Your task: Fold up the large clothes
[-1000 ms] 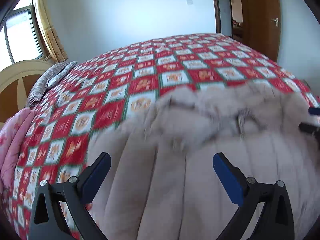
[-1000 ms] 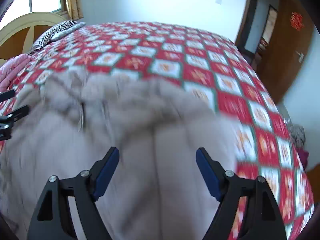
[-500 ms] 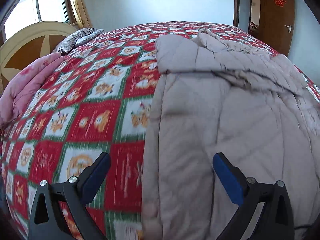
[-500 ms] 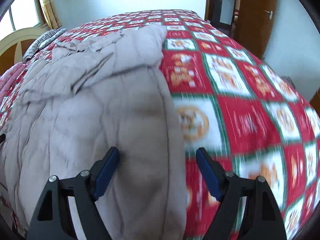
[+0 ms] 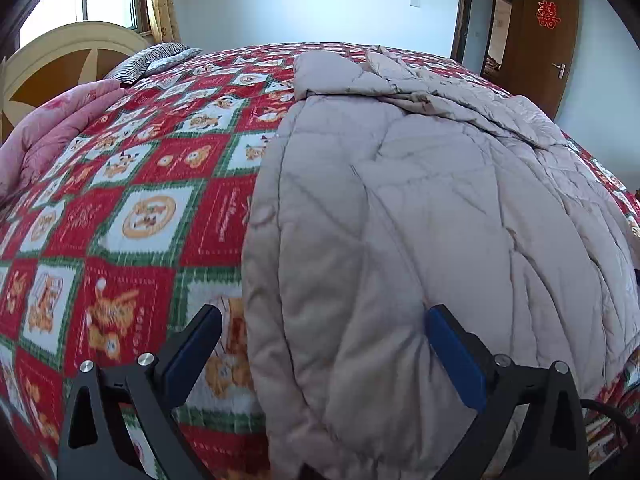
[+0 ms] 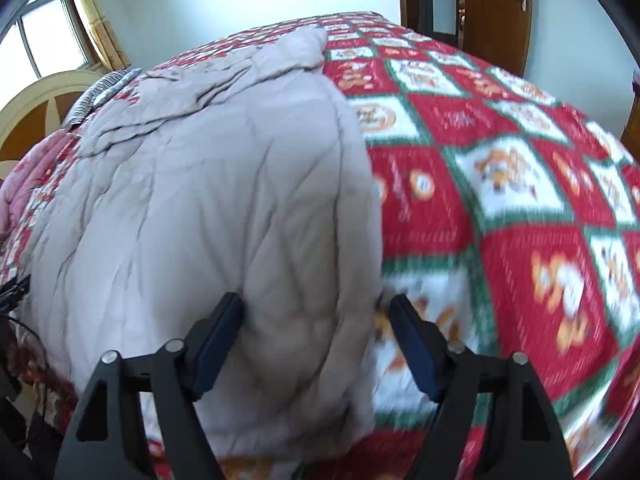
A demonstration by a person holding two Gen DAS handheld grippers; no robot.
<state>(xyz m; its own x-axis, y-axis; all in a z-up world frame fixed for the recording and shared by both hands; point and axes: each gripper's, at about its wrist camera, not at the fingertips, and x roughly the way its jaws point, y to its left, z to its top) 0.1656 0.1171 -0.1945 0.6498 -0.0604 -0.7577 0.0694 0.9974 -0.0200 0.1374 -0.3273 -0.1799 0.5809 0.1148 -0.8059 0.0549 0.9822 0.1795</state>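
Note:
A large beige quilted coat (image 5: 420, 208) lies spread on the bed, its far part rumpled; it also shows in the right wrist view (image 6: 208, 184). My left gripper (image 5: 324, 344) is open, its jaws standing astride the coat's near left edge. My right gripper (image 6: 316, 328) is open, its jaws standing astride the coat's near right edge. Neither holds cloth.
The bed wears a red, green and white patterned cover (image 5: 132, 208). A pink quilt (image 5: 52, 128) and a striped pillow (image 5: 152, 62) lie by the headboard (image 5: 60, 64) at left. A brown door (image 5: 544, 36) stands at the far right.
Both grippers have pulled back toward the near edge of the bed and lowered. The coat now lies flatter and stretched out; each gripper now frames one near edge.

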